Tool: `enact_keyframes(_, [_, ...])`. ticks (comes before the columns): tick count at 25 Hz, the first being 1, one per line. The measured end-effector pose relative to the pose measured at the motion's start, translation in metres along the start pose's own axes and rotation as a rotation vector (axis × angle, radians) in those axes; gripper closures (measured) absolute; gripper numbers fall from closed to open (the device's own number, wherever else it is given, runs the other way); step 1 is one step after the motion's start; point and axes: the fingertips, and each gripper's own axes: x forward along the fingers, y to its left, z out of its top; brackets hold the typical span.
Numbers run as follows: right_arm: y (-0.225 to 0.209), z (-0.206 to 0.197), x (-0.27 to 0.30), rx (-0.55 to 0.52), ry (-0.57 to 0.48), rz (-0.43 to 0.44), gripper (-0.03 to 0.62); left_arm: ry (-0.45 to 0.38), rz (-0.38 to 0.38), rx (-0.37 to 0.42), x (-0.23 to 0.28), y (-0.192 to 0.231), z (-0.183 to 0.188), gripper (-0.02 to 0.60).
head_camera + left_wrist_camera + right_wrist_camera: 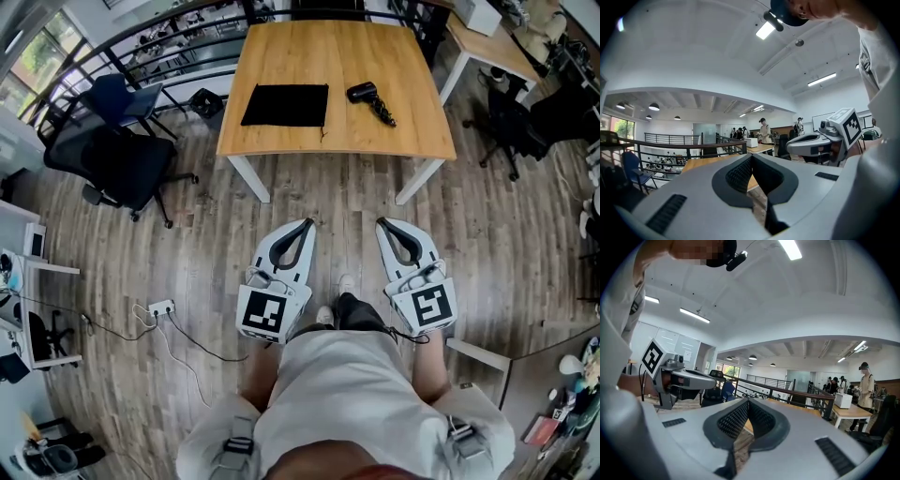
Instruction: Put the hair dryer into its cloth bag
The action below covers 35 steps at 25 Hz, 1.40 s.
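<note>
You held the left gripper (307, 223) and the right gripper (382, 223) side by side over the floor, short of the table (412, 141), each with its jaws pressed together on nothing. The hair dryer (366, 94) lay on the tabletop near the flat cloth bag (286, 105), its cord apparently trailing toward you.

No word, brand name or number can be read in any view. The only sign-like marks are black-and-white square code patterns: one on the left cube (263, 313), at the rear of the left gripper (305, 226), and one on the right cube (428, 307), behind the right gripper (385, 225).
</note>
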Motion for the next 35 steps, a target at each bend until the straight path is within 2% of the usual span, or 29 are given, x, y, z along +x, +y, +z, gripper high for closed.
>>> enact_keyframes(16, [-0.088, -0.006, 0.052, 0.024, -0.050, 0.082, 0.572, 0.025, 0.080, 0.018, 0.094, 0.013, 0.015, 0.561])
enact_keyframes(26, [-0.114, -0.010, 0.071, 0.023, -0.057, 0.082, 0.572, 0.022, 0.080, 0.021, 0.124, 0.021, 0.018, 0.561])
enact_keyframes(35, [-0.139, -0.014, 0.106, 0.006, -0.028, 0.037, 0.572, 0.010, 0.034, 0.015, 0.164, 0.049, 0.014, 0.561])
